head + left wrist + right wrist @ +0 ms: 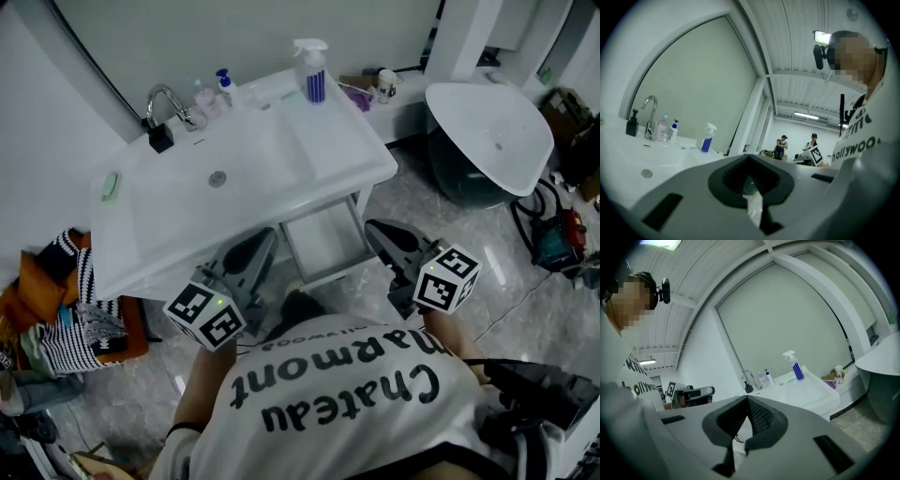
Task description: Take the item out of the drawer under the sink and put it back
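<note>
left gripper (255, 255), right gripper (382, 236): both clenched, empty | tips near sink (281, 202) front edge | open drawer (323, 246) between them | its back hidden beneath sink

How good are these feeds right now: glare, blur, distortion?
Head view: sharp, evenly lit; the white sink is nearly washed out, floor tiles show glare. Left gripper view: heavy fisheye, dark corners, ceiling light overexposed. Right gripper view: same fisheye; spray bottle is crisp.
</note>
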